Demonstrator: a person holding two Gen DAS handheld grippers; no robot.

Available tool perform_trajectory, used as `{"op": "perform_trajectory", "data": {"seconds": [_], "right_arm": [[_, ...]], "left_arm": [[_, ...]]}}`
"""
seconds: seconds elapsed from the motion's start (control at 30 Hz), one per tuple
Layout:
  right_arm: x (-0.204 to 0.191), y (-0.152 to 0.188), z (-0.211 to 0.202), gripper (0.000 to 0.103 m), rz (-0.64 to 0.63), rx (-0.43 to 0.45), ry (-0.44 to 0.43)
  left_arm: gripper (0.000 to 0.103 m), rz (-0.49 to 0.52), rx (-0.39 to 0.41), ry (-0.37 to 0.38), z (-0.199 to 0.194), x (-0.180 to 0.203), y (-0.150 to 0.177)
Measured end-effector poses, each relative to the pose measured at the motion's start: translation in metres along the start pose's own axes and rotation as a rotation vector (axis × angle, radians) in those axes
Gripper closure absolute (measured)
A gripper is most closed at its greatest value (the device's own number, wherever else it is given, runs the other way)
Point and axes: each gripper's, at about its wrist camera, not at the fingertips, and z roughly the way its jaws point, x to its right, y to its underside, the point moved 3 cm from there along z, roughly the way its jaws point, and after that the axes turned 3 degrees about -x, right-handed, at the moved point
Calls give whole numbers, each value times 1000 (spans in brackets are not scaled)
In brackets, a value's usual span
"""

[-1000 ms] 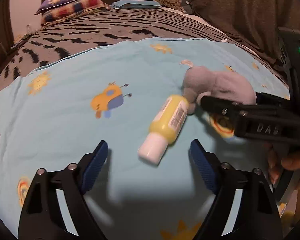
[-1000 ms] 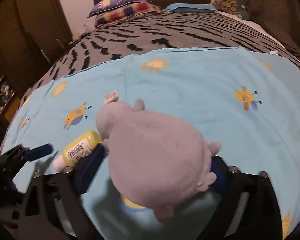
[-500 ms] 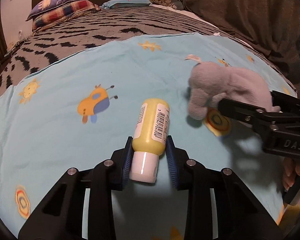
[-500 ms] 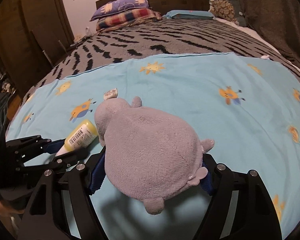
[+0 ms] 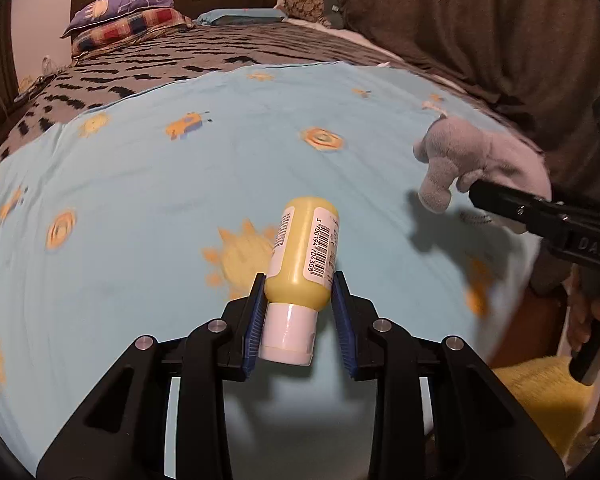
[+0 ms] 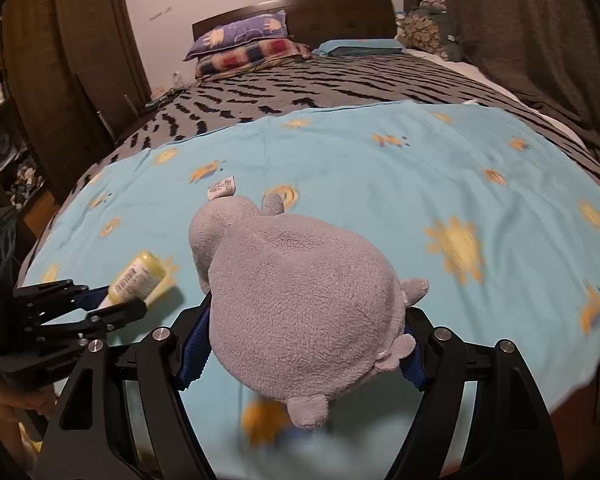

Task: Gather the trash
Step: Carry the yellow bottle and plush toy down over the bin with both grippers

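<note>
My left gripper [image 5: 298,296] is shut on a yellow bottle [image 5: 306,252] with a white cap and a barcode label, held above the light blue sheet [image 5: 140,208]. The bottle also shows in the right wrist view [image 6: 136,278], in the left gripper [image 6: 112,300]. My right gripper [image 6: 304,344] is shut on a grey plush toy [image 6: 300,300], lifted off the sheet. In the left wrist view the plush toy [image 5: 472,156] hangs from the right gripper's fingers [image 5: 540,212] at the right.
The blue sheet lies on a grey, black-patterned blanket [image 6: 320,80]. Pillows [image 6: 244,42] lie by the headboard. A dark wardrobe [image 6: 68,60] stands left, a dark curtain [image 5: 480,20] right. Something yellow [image 5: 536,392] lies below the bed's near edge.
My left gripper closed on the yellow bottle and lifted it off the sheet. My right gripper raised the plush toy and pulled back toward the bed's near edge.
</note>
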Motion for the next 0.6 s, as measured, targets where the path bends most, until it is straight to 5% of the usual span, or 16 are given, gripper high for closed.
{"op": "perform_trajectory", "data": {"seconds": [0.3, 0.6], "right_arm": [[-3, 77, -60, 27, 2, 1, 16], [8, 173, -69, 26, 56, -108, 21]], "left_arm": [[72, 23, 36, 54, -50, 51, 71], [72, 22, -28, 91, -43, 74, 144]]}}
